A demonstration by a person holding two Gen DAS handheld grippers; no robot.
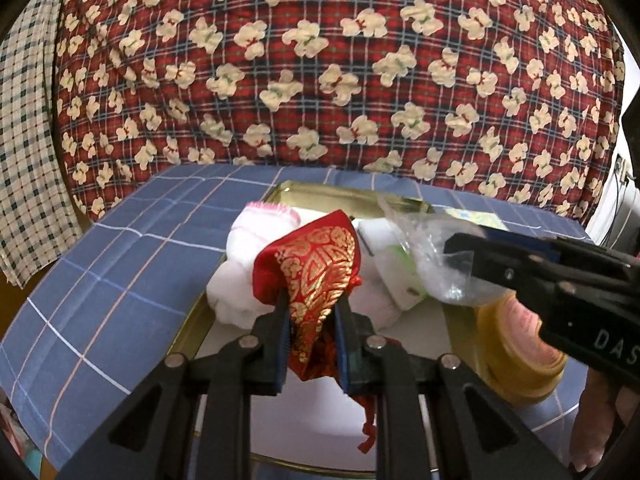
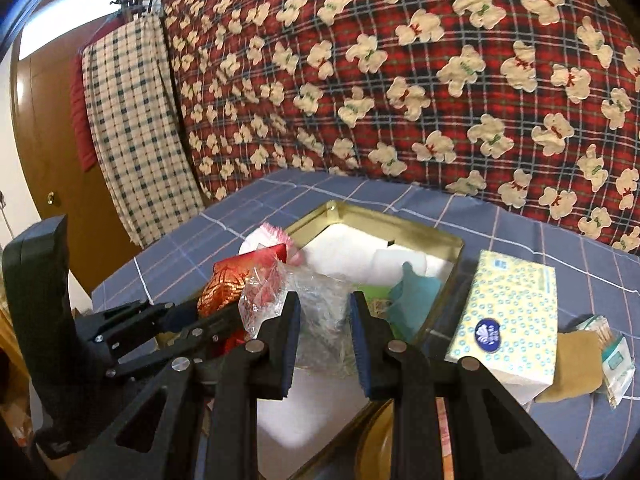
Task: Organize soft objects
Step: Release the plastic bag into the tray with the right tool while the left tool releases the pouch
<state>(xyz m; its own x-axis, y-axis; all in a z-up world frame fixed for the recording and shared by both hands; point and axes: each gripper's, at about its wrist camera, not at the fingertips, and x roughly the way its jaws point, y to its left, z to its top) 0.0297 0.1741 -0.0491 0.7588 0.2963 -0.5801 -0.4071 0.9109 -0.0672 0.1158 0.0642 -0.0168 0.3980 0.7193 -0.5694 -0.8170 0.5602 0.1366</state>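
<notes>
Left gripper (image 1: 310, 312) clamped on a red-and-gold brocade pouch (image 1: 316, 264), pouch standing up between the pads with its long axis running up and away, red cords dangling below. Right gripper (image 2: 325, 320) clamped on a crumpled clear plastic bag (image 2: 320, 308), bag bulging out ahead of the pads. Both loads hanging just above the near end of a gold tin box (image 2: 448, 240) on a blue checked cloth (image 2: 520, 224); box lying straight ahead and below, its long axis running away. Left load nearer the box's left wall, beside a white pink-edged sock (image 1: 256, 232). Tissue box (image 2: 508, 312) just right of the tin. Box floor mostly hidden by white padding and the grippers; near rim cut off; bag's contents impossible to make out.
</notes>
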